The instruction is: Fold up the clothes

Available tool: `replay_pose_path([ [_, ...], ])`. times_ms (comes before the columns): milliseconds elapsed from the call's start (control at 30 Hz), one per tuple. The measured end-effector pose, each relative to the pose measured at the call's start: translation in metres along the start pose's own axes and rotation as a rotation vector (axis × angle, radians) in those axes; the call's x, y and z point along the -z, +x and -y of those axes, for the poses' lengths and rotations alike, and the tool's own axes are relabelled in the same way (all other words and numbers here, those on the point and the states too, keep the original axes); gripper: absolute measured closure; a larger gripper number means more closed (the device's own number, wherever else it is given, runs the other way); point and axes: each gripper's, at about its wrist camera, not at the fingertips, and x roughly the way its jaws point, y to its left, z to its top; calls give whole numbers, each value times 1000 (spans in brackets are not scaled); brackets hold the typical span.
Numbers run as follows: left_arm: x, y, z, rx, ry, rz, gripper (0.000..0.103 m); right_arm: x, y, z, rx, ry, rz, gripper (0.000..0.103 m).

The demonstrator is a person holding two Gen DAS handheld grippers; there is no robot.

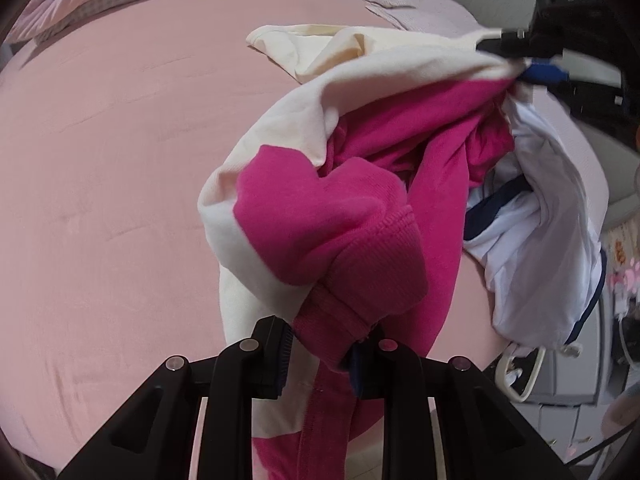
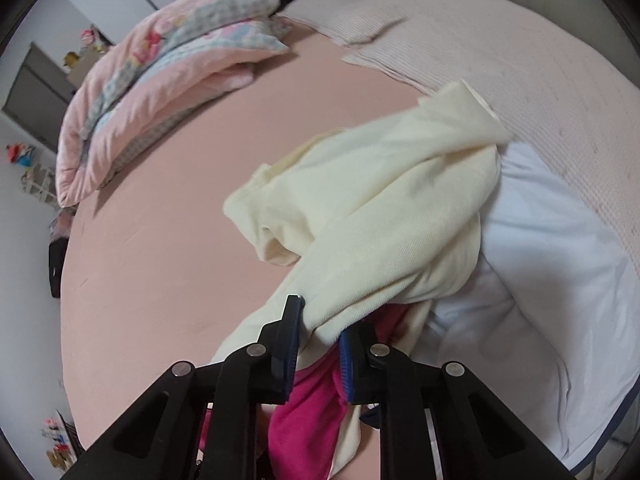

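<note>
A sweatshirt in bright pink and cream hangs bunched above the pink bed sheet. My left gripper is shut on its pink ribbed cuff or hem. At the top right of the left wrist view, my right gripper pinches the cream part of the same garment. In the right wrist view that gripper is shut on a fold of the cream fabric, with pink cloth hanging below the jaws. The sweatshirt stretches between the two grippers.
A white garment with navy trim lies crumpled on the bed beside the sweatshirt. A folded pink patterned quilt sits at the far left of the bed. A pale ribbed blanket covers the far right.
</note>
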Motion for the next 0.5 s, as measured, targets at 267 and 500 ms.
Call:
replay_pose_path([
  [267,-8,-37,-8,-4,7,81,47,2,-16,-21,-26,-104,35,89],
  [500,-17,-66,-14,2,11,140,43,10,-32,-42,-99,-208,52,89],
])
